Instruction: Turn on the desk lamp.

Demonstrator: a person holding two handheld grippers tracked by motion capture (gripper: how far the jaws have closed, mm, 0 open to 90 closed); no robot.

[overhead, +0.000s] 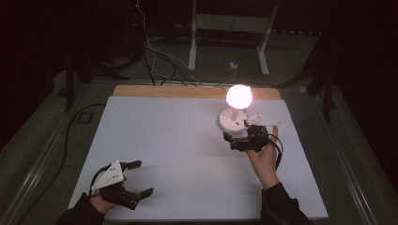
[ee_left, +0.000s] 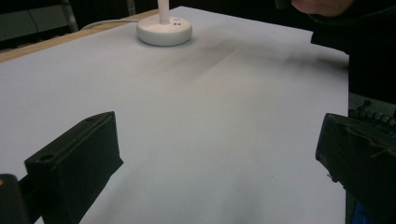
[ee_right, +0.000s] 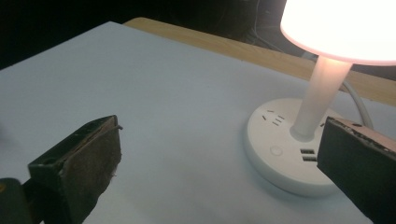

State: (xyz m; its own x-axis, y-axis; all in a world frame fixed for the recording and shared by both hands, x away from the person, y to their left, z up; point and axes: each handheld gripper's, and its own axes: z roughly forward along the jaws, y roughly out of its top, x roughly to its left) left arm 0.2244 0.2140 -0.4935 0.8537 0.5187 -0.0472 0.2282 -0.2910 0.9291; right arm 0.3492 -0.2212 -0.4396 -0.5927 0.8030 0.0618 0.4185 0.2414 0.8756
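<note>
A white table top (overhead: 187, 154) is seen, with a lit lamp (overhead: 238, 96) standing upright at its far right, stem vertical on a round white base (ee_right: 280, 149). The right gripper (overhead: 241, 136) is held just beside that base, jaws spread and empty. The left gripper (overhead: 141, 178) is held at the near left corner, jaws also spread and empty.

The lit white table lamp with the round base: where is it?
The lit white table lamp stands at the white board's far right, just beyond the open right gripper.

room is dark; the lamp (overhead: 239, 96) glows, blown out to white glare, lighting the table (overhead: 164, 140) around it. soft shadows streak the left gripper view. jaws up close look blurred.
</note>
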